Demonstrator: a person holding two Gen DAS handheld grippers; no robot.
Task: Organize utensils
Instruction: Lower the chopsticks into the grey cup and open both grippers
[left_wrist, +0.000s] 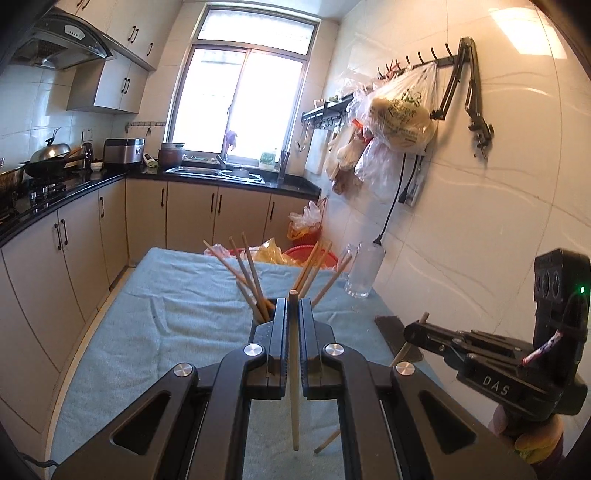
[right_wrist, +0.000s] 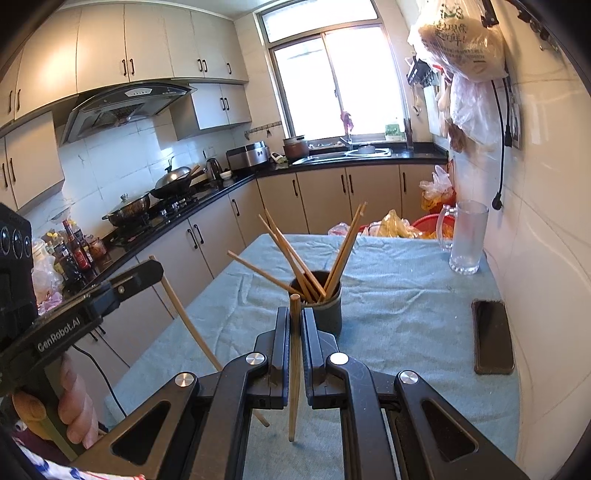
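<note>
Holding one pale wooden chopstick clenched upright in my left claw and another in my right claw, I fear either snagging the splayed sticks in the dark round holder just ahead.

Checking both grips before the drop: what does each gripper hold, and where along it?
Left gripper and right gripper each pinch one chopstick near its upper end.

Home kitchen: range hood, sink.
</note>
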